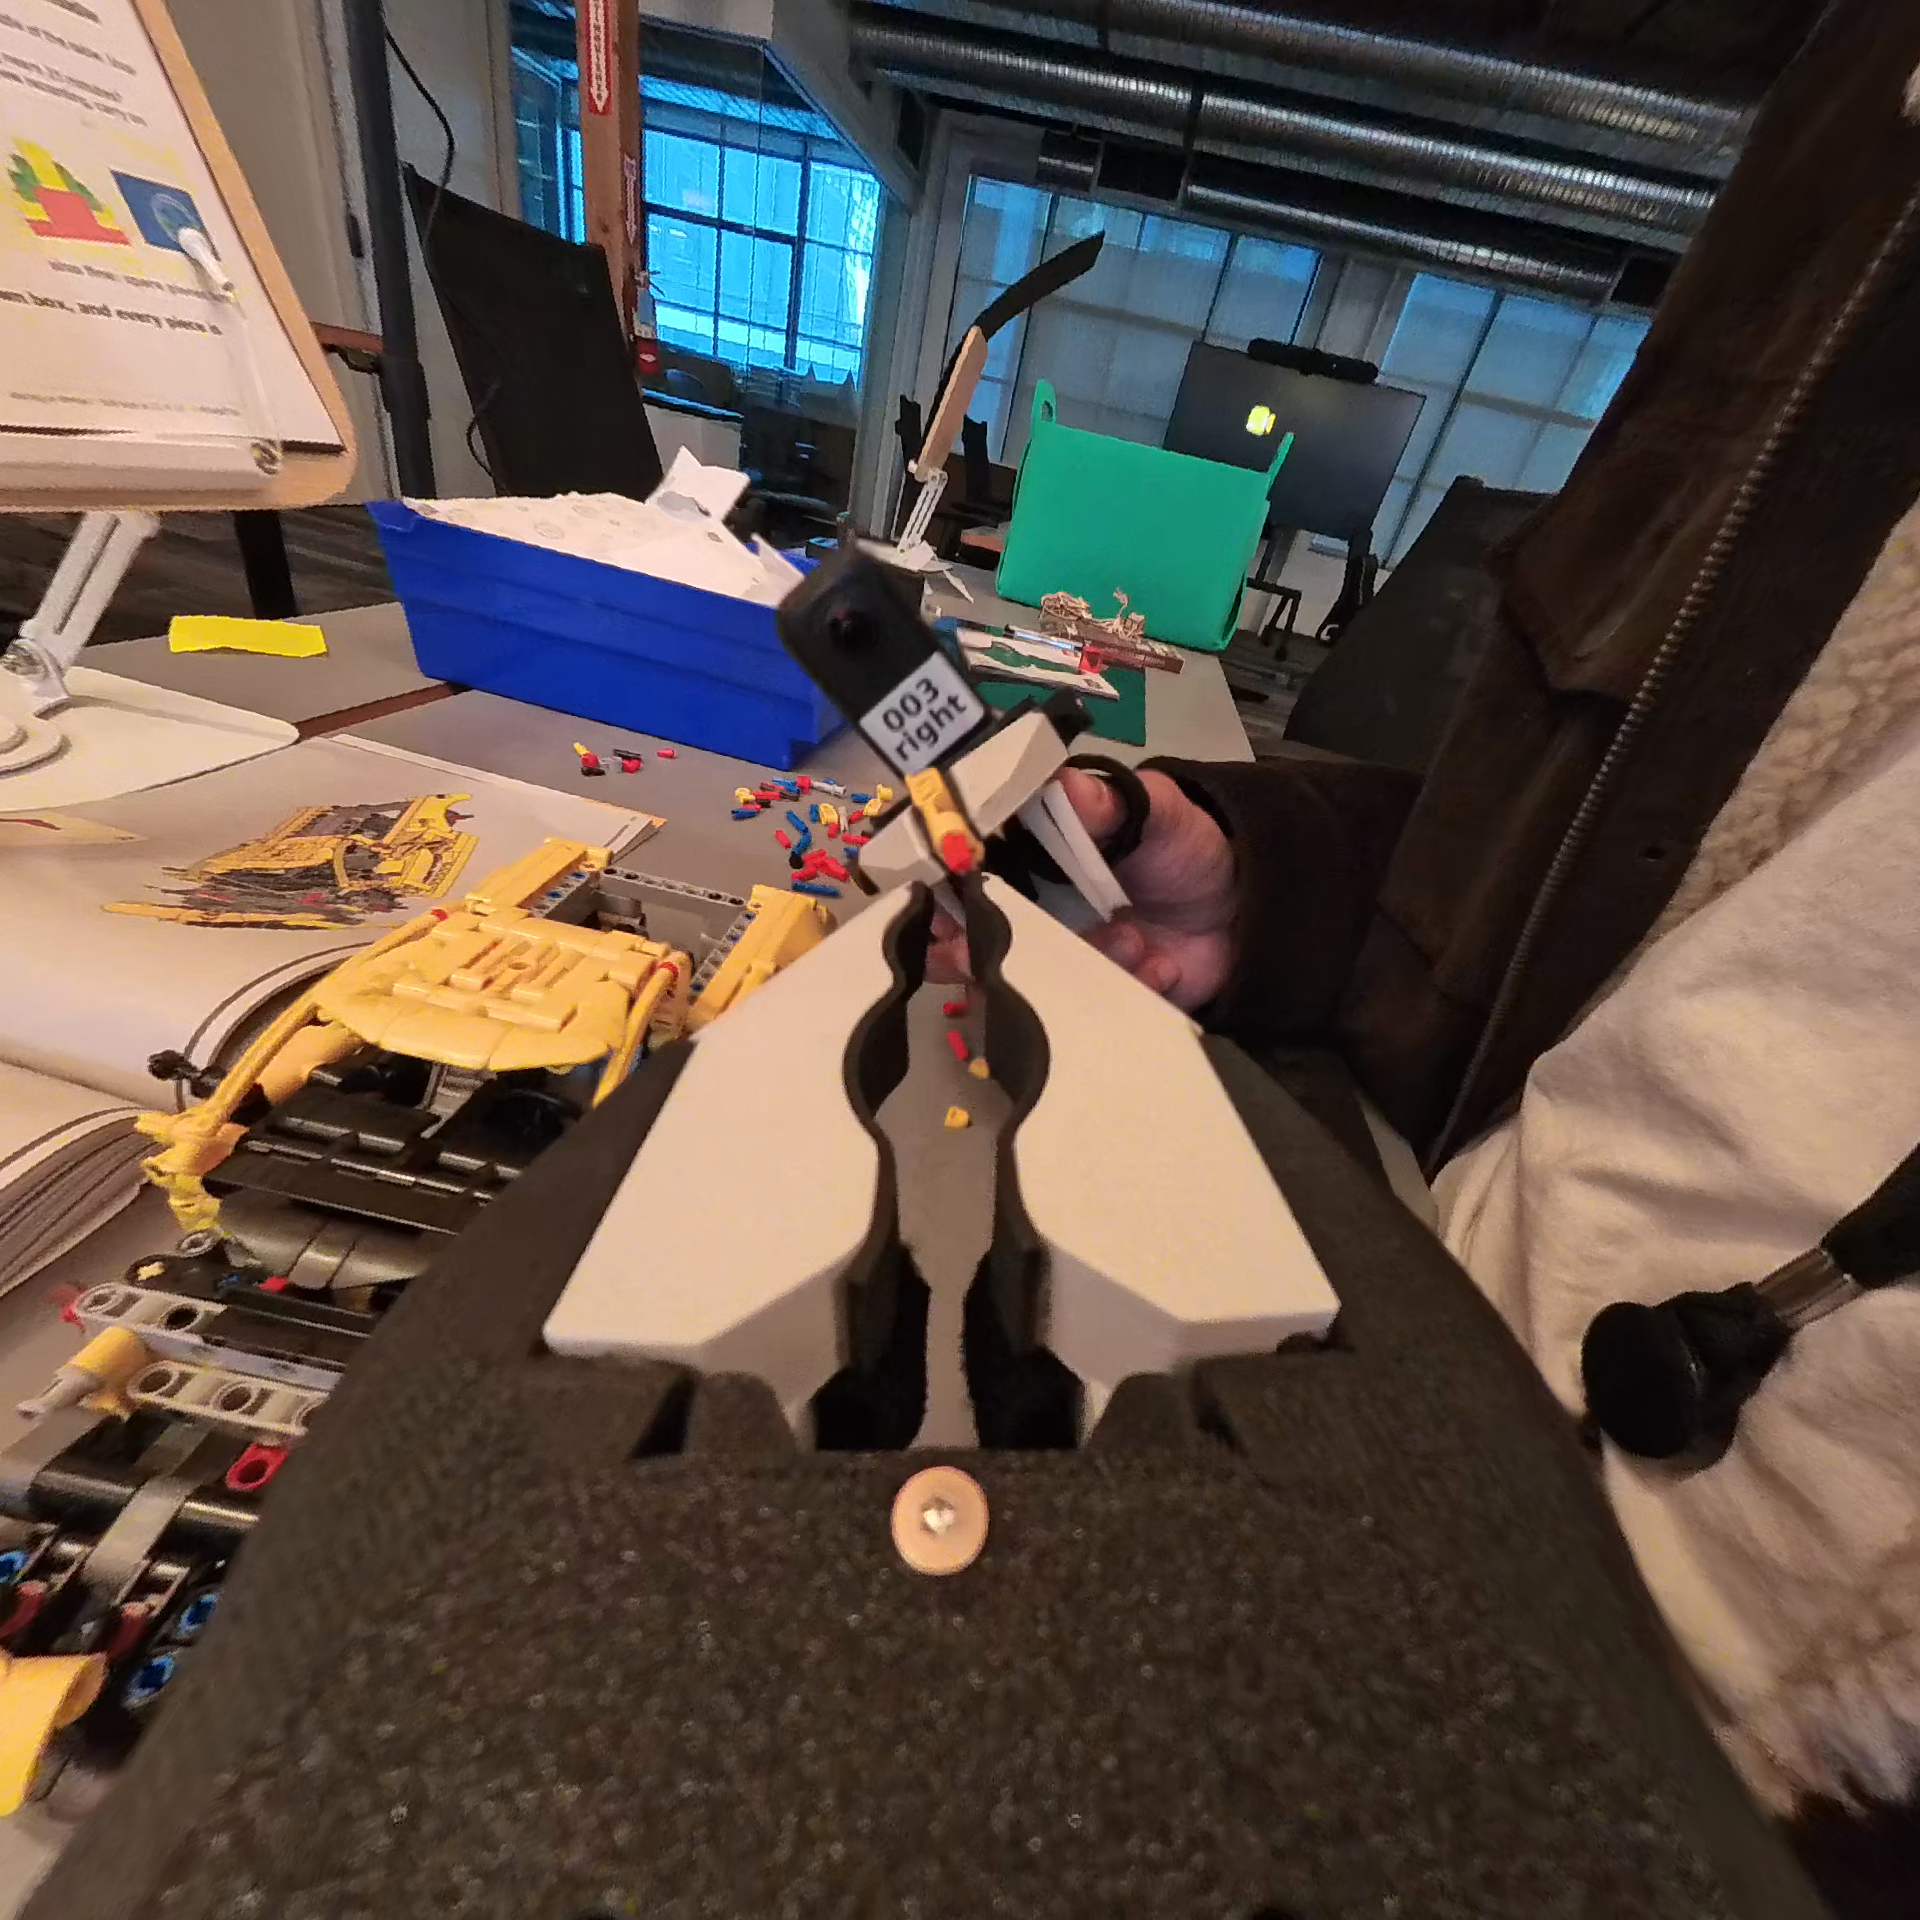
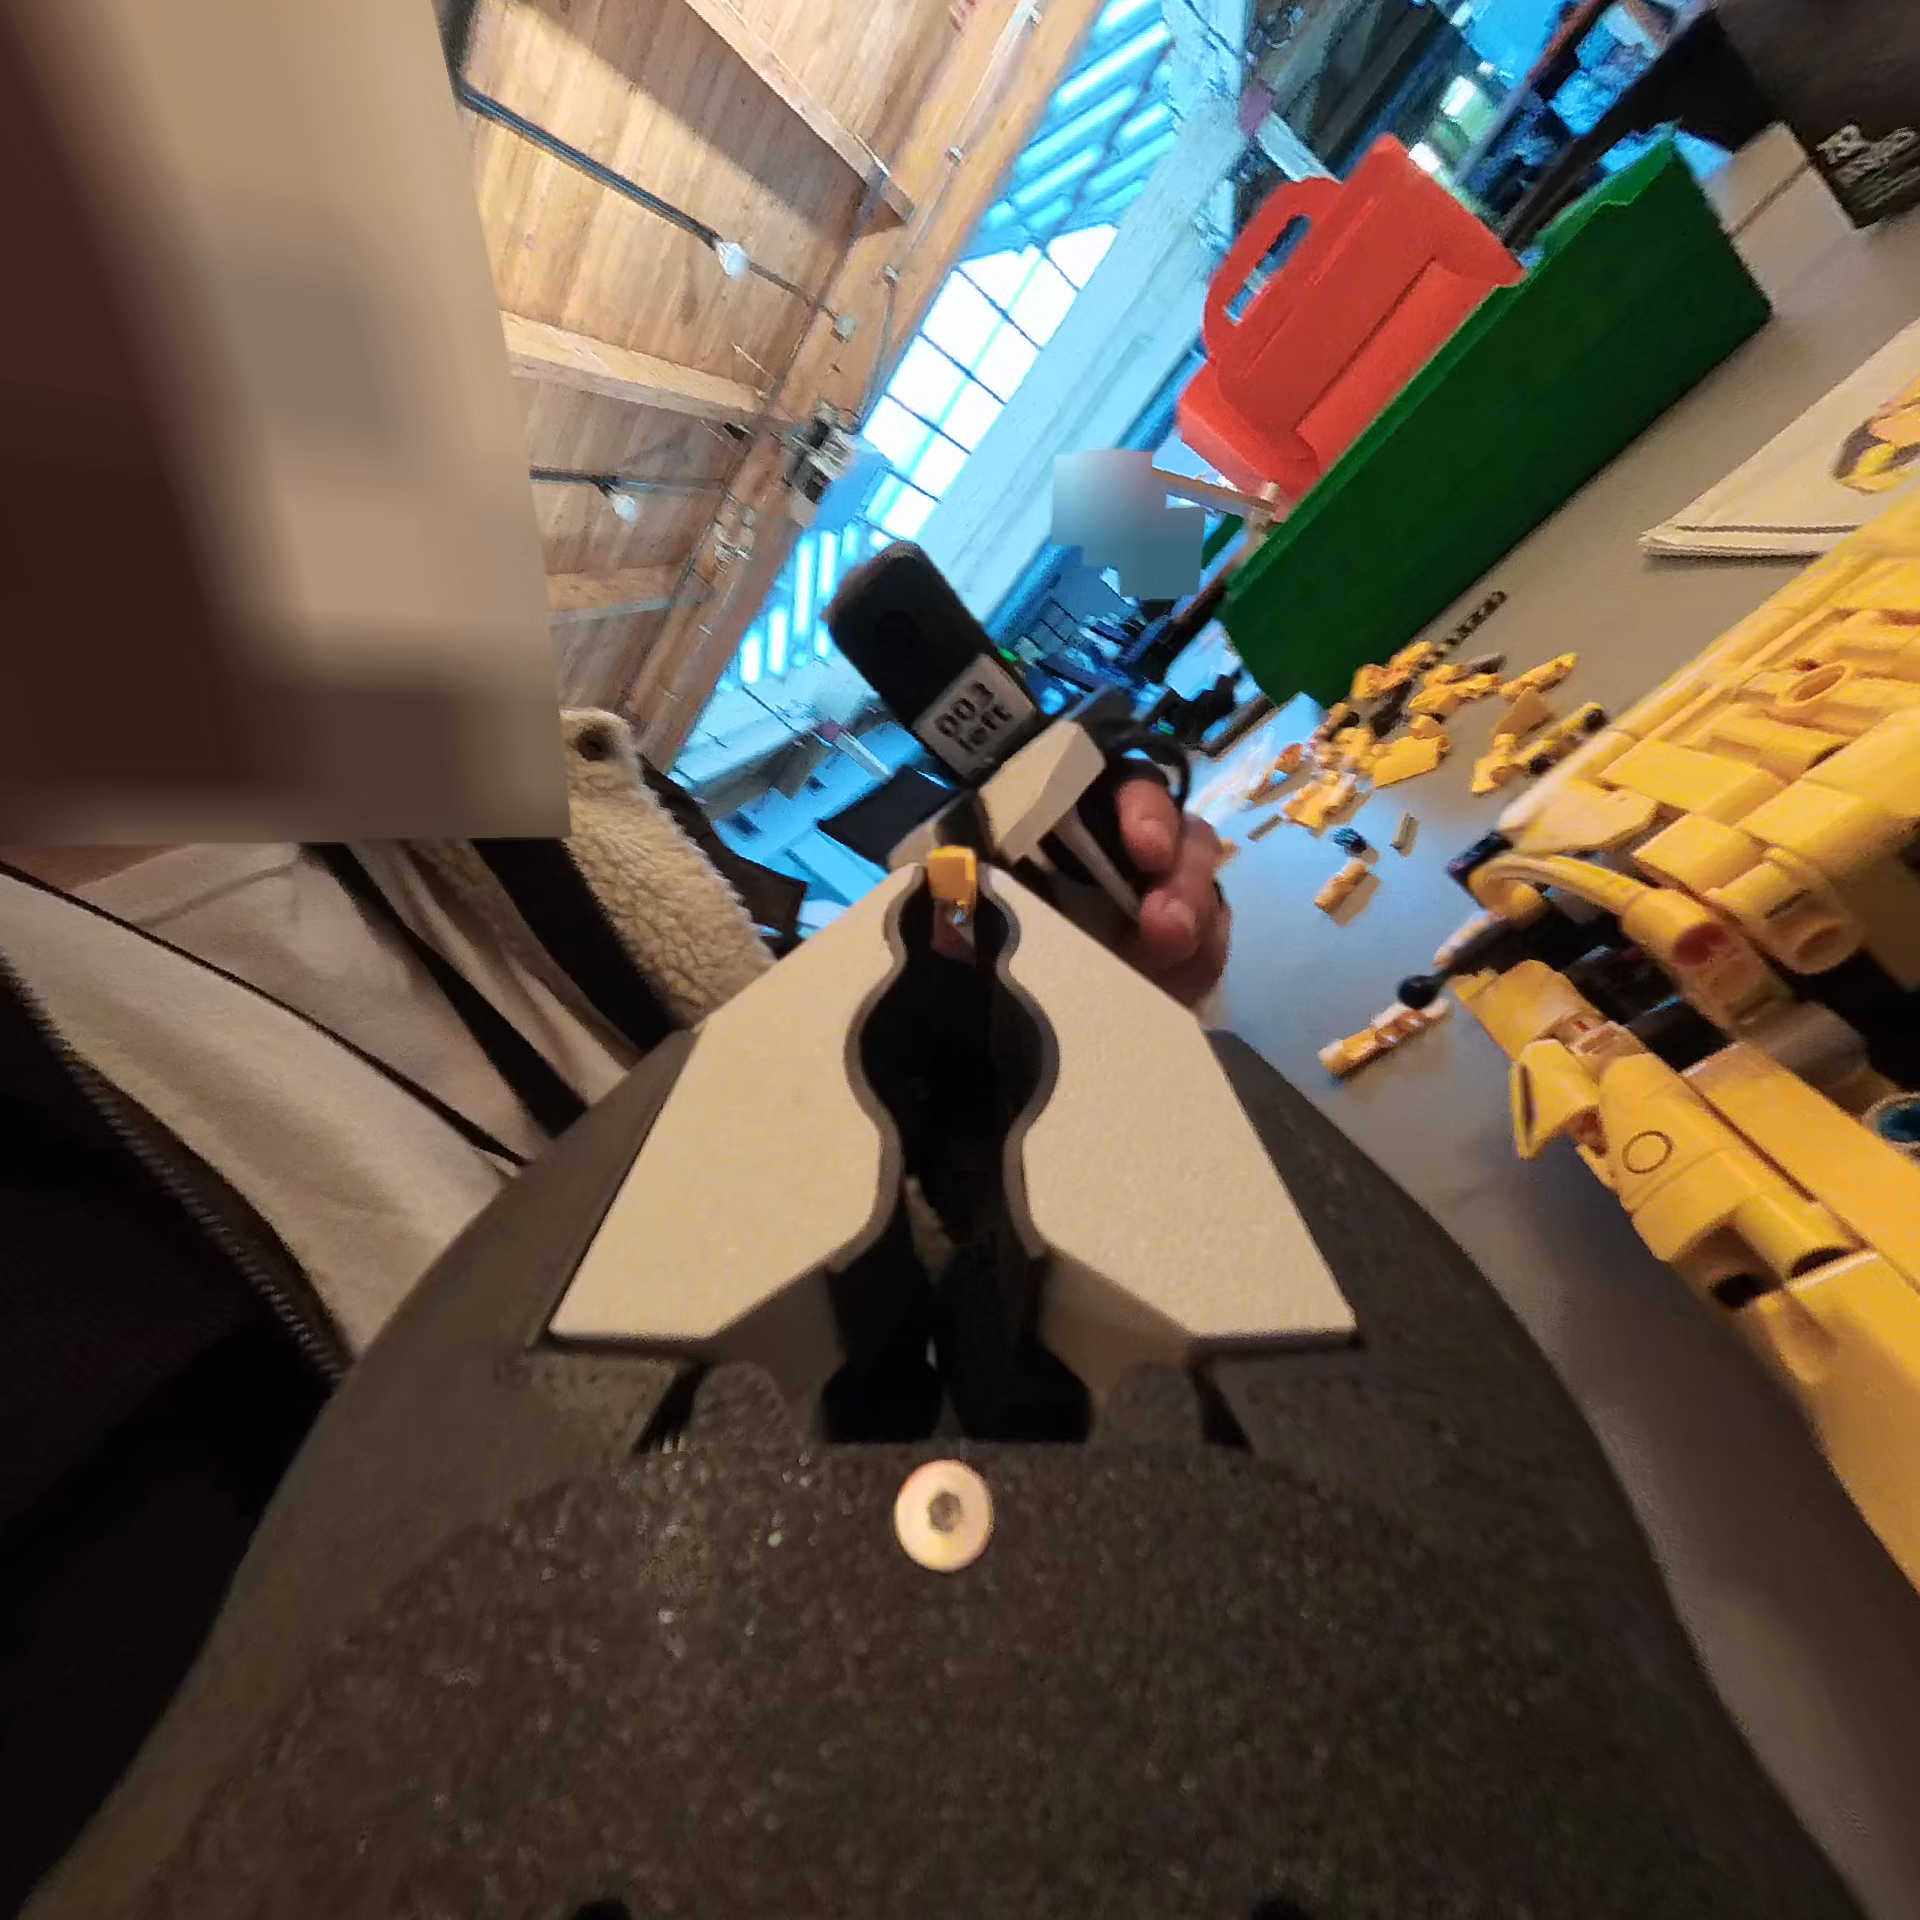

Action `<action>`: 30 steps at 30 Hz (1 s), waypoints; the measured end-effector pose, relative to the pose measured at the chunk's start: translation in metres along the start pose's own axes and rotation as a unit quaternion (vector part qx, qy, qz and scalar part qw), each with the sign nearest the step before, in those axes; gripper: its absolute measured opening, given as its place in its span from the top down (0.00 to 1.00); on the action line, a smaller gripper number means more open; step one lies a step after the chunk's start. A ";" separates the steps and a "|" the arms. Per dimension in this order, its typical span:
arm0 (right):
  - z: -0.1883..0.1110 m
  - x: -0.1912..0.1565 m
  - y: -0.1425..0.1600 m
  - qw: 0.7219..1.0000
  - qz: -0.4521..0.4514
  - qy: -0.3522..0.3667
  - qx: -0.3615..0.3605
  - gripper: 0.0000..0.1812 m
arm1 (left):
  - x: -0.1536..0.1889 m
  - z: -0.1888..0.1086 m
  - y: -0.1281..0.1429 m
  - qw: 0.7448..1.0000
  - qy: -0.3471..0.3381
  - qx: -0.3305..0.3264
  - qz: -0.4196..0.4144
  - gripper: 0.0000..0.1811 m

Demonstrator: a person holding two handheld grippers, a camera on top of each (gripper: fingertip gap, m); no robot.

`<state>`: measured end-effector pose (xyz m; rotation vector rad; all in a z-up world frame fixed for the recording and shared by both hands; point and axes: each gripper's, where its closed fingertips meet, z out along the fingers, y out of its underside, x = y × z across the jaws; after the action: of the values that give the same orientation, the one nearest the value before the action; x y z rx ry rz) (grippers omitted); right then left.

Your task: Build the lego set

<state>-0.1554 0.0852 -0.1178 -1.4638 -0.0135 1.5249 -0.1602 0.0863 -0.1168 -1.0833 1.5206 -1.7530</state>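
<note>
I have the two tools tip to tip above the counter: the right hand-held gripper pinches a small yellow piece, the left hand-held gripper a black pin. Next, I judge, pressing them together squarely, beside the yellow bulldozer model.

The right gripper fills the lower half of the frame, its grey fingers drawn together at the tips and pinching a small yellow piece near centre. Just beyond, toward twelve o'clock, the left gripper meets it tip to tip, with a black camera on top and a hand around its handle. At three o'clock lies a big yellow model on the grey table. Loose yellow pieces are scattered toward two o'clock, near a green bin with a red container behind it. A pale fleece-lined jacket occupies nine o'clock.
</note>
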 end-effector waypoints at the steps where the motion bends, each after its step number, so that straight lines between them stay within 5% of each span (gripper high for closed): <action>1: -0.002 -0.003 -0.003 1.000 0.015 -0.018 0.011 0.97 | -0.001 -0.001 -0.003 1.000 0.000 0.009 -0.005 0.96; 8: -0.019 -0.013 -0.027 0.987 0.082 -0.100 0.093 0.97 | -0.001 -0.007 -0.015 0.999 0.002 0.043 -0.020 0.97; 16: 0.006 -0.007 -0.003 0.998 -0.067 -0.003 0.008 0.97 | 0.005 -0.001 -0.013 0.999 0.014 0.034 -0.026 0.97; 30: 0.005 -0.002 0.003 0.997 -0.069 0.020 -0.012 0.97 | 0.005 0.002 -0.005 1.000 0.008 0.013 -0.017 0.98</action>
<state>-0.1614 0.0857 -0.1168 -1.4823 -0.1081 1.3870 -0.1606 0.0824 -0.1111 -1.0914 1.4919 -1.8036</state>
